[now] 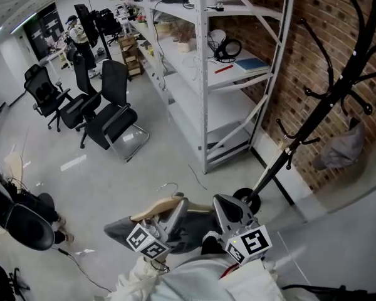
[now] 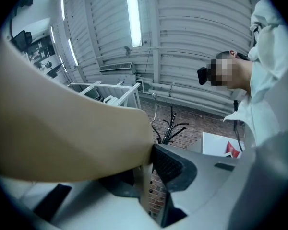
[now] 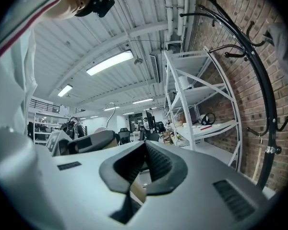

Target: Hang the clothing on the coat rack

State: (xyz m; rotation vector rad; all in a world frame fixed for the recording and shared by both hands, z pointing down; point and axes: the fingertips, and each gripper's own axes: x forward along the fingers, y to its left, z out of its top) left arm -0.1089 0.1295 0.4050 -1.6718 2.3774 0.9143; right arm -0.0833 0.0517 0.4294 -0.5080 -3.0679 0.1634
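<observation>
A beige wooden hanger (image 1: 153, 209) with a wire hook carries a dark grey garment (image 1: 120, 231) low in the head view. My left gripper (image 1: 177, 207) is shut on the hanger; in the left gripper view the wood (image 2: 62, 128) fills the left and a ribbed pad (image 2: 170, 164) presses against it. My right gripper (image 1: 229, 207) is beside the hanger's right end, and its tips (image 3: 144, 150) meet with nothing seen between them. The black coat rack (image 1: 329, 102) stands to the right by the brick wall, also in the right gripper view (image 3: 259, 80). Another grey garment (image 1: 341, 148) hangs on it.
White metal shelving (image 1: 207, 74) runs along the brick wall (image 1: 301, 49) just left of the rack. The rack's round base (image 1: 244, 196) sits on the floor close ahead of my grippers. Black office chairs (image 1: 113, 115) stand farther left.
</observation>
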